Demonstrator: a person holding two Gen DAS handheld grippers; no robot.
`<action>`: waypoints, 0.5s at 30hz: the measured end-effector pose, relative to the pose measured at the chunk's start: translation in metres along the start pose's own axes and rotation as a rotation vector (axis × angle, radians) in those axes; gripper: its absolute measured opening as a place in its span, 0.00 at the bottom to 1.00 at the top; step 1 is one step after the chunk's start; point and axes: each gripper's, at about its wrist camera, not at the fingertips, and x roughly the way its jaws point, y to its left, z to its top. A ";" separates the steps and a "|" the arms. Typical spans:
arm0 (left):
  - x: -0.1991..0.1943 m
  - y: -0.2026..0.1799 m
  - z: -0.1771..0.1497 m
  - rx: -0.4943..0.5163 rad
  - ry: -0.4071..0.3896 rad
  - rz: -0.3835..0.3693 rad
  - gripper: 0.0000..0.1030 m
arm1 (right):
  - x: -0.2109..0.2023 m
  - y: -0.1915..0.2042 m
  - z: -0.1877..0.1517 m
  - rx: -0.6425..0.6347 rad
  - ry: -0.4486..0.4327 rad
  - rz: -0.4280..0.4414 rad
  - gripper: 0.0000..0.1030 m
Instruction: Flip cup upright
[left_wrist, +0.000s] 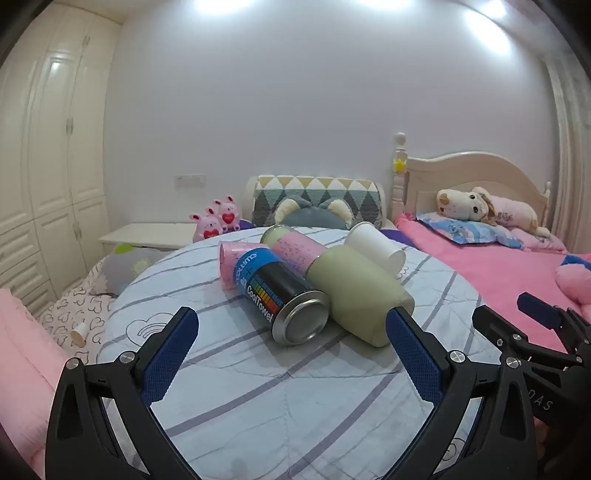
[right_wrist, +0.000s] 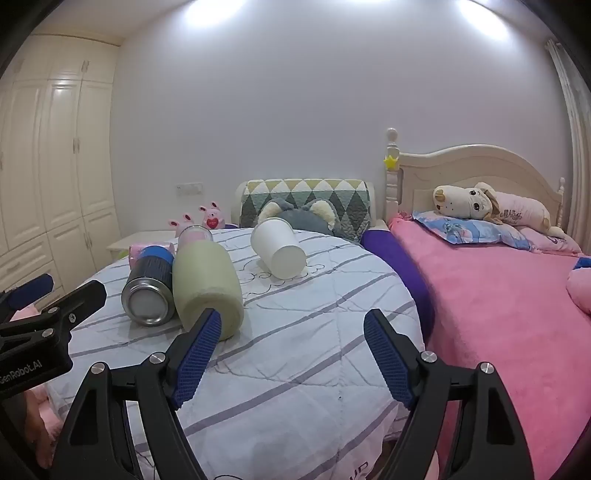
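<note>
A white paper cup (right_wrist: 277, 246) lies on its side on the round table with the striped cloth (right_wrist: 295, 350), its base toward me; it also shows in the left wrist view (left_wrist: 375, 245), behind the other items. My right gripper (right_wrist: 291, 350) is open and empty, short of the cup. My left gripper (left_wrist: 291, 350) is open and empty, in front of a lying metal can (left_wrist: 280, 295) and a pale green cylinder (left_wrist: 360, 291). The right gripper shows at the right edge of the left wrist view (left_wrist: 532, 321).
A pink and green cylinder (left_wrist: 291, 247) and a pink roll (left_wrist: 231, 262) lie behind the can. A pink bed (right_wrist: 498, 295) with a plush dog (right_wrist: 480, 205) stands to the right. A chair with a cushion (right_wrist: 306, 206) is behind the table. Wardrobes (right_wrist: 55, 166) stand at the left.
</note>
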 end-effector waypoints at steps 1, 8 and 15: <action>-0.001 -0.001 0.000 0.005 -0.006 0.004 1.00 | 0.000 0.000 0.000 0.004 -0.002 0.001 0.79; 0.002 0.000 0.003 -0.007 0.029 -0.009 1.00 | 0.001 -0.001 -0.002 -0.002 0.012 0.001 0.79; 0.003 -0.003 0.000 0.005 0.029 -0.020 1.00 | 0.002 -0.002 -0.002 0.002 0.022 0.001 0.79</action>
